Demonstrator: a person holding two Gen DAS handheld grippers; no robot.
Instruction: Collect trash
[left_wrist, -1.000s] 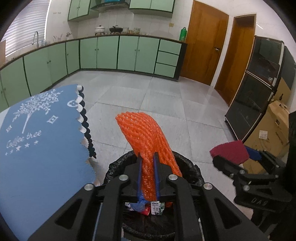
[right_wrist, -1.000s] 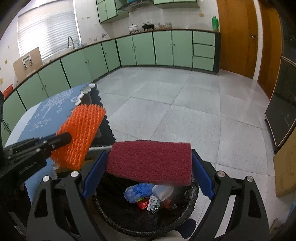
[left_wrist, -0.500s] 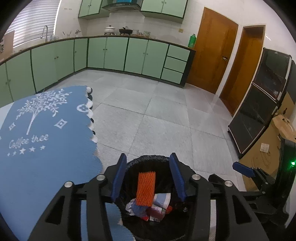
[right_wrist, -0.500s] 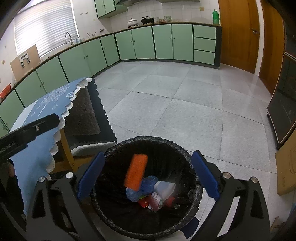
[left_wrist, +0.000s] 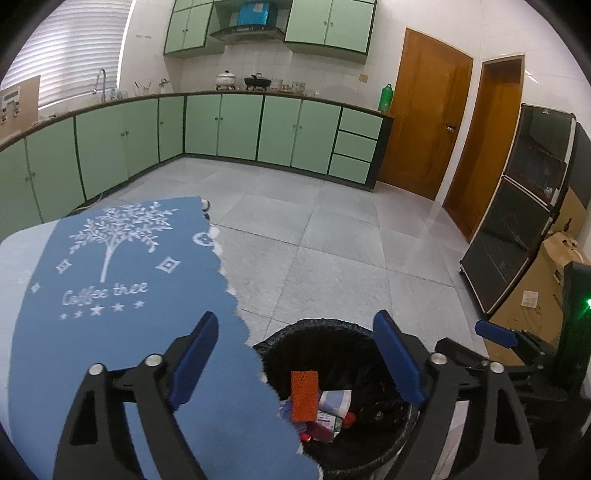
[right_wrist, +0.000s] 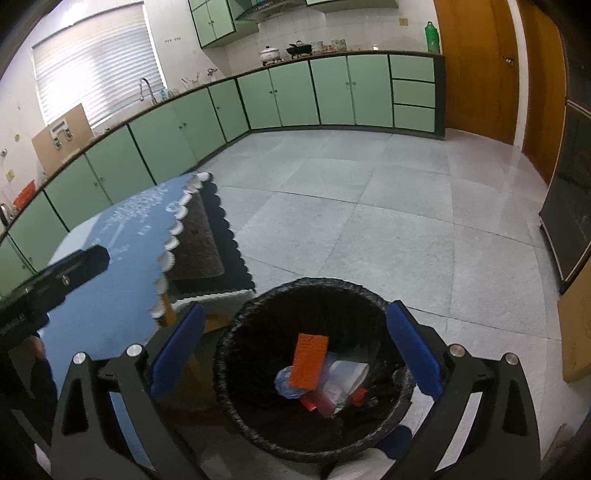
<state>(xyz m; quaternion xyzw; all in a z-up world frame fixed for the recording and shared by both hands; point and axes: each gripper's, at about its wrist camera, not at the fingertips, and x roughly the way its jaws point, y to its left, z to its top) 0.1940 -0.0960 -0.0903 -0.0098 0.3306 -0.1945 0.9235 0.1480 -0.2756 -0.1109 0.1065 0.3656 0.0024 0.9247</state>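
Left gripper (left_wrist: 295, 354) spread wide, nothing between the jaws; they've just been opening. Right gripper (right_wrist: 291, 347) same: spread, empty, also just opened up. Both hang over the black-lined trash bin (right_wrist: 236, 354). Orange mesh sponge (right_wrist: 308, 360) sits inside on top of the other trash, leaning on wrappers.

Risks, as I judge them:
- Left gripper is just beside the blue cloth (left_wrist: 122, 280) edge on the bench; a careless swing back could snag the scalloped hem and drag it off.
- The two grippers are close; crossing paths could knock them together.
- A low pass could catch the bin liner.
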